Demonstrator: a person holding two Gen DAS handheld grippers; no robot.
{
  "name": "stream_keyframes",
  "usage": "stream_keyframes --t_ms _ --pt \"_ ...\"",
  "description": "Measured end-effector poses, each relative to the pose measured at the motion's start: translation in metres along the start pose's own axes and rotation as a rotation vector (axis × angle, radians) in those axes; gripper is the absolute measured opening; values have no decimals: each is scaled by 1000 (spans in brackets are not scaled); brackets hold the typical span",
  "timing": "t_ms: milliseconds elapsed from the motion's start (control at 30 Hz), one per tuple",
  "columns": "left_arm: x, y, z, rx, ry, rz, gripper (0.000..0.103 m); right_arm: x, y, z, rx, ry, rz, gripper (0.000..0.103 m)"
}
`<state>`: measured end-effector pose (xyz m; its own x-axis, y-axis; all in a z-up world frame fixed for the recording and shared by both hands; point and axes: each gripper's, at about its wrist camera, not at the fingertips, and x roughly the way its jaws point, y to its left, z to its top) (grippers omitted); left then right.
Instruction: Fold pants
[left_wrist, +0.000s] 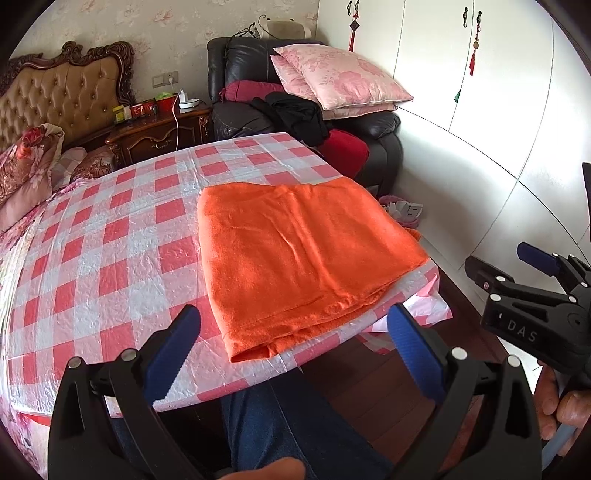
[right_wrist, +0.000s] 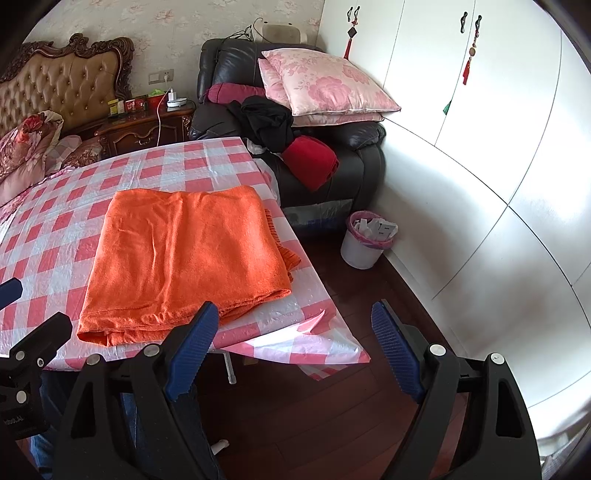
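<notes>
My left claw (left_wrist: 293, 334) and my right claw (right_wrist: 293, 330) both tilt downward with their blue pads spread wide and nothing between them, my right hand (left_wrist: 557, 402) wrapped around its handle.

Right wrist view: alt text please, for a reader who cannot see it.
Folded orange pants lie on a red-and-white checked tablecloth near the table's right edge. The right gripper hangs open and empty in front of them, and a white wastebasket stands on the floor beyond.
</notes>
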<state>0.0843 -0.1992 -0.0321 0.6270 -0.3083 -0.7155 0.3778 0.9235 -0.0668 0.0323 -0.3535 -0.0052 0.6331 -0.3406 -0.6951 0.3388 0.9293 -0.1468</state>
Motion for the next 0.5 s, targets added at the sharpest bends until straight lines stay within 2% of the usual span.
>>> stream_keyframes --t_ms 500 --pt "0 0 1 -1 -2 -1 101 0 0 -1 -1 1 2 81"
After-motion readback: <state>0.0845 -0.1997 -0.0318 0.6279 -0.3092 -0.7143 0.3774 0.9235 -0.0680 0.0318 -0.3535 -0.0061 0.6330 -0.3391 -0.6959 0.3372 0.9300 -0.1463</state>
